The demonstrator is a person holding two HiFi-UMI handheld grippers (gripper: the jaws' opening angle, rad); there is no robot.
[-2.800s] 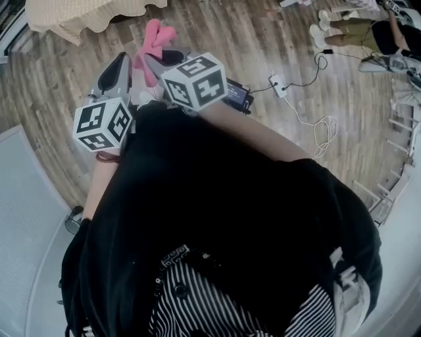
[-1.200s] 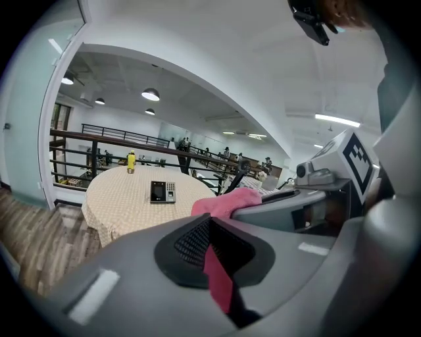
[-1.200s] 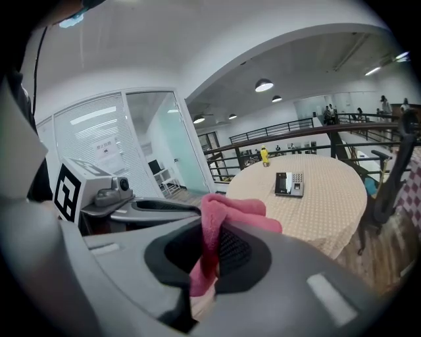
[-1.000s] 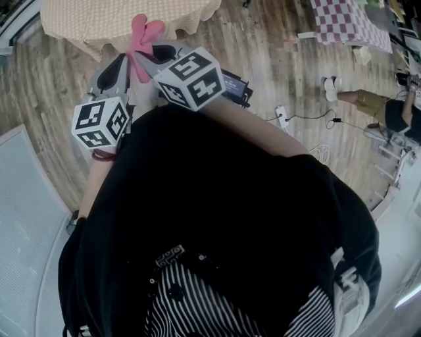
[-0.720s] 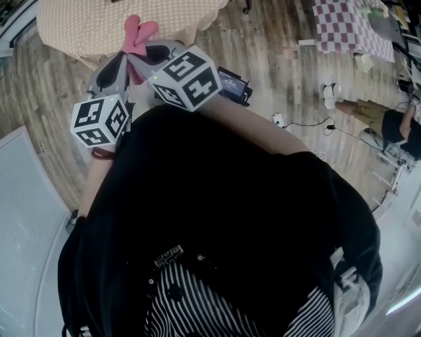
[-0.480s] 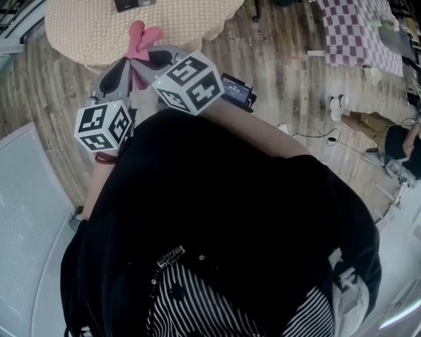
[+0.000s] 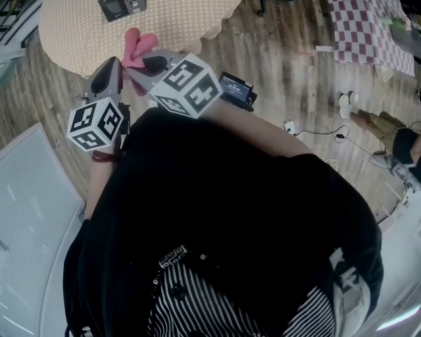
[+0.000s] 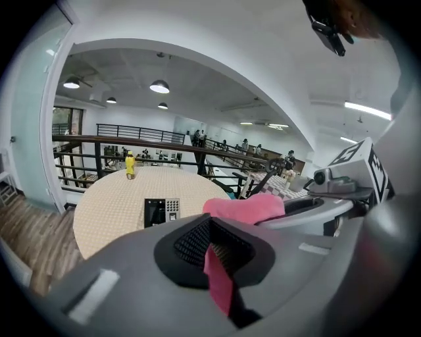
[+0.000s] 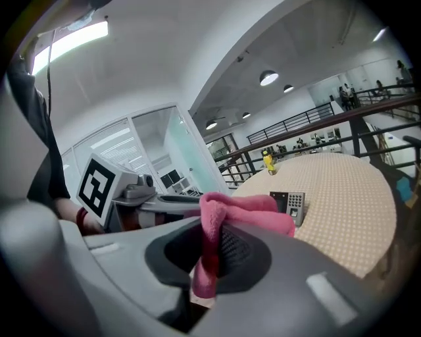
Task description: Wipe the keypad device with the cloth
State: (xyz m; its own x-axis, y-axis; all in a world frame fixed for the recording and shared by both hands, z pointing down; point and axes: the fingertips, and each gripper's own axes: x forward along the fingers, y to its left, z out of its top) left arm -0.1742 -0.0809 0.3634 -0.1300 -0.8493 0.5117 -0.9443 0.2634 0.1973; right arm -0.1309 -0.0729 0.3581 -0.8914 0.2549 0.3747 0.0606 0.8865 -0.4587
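The keypad device [image 7: 117, 8] lies flat on a round table with a tan dotted cover [image 7: 177, 20], well ahead of both grippers; it also shows in the left gripper view [image 8: 161, 212] and the right gripper view [image 9: 289, 201]. The pink cloth [image 7: 138, 46] is bunched at the tips of both grippers, which are held side by side in the air short of the table's edge. My left gripper [image 7: 112, 66] [image 8: 210, 247] is shut with a strip of the cloth [image 8: 220, 283] in its jaws. My right gripper [image 7: 139, 60] [image 9: 210, 257] is shut on the cloth [image 9: 243, 210].
A yellow bottle [image 8: 130, 164] stands at the table's far side. On the wooden floor lie a black device [image 7: 237, 89] and a power strip with a cable [image 7: 289, 126]. A checked table [image 7: 375, 29] is far right, a white surface [image 7: 26, 197] at the left.
The round table and the keypad device have come further into the head view, nearer to the grippers. Both grippers still hold the pink cloth together; the left one has shifted slightly left.
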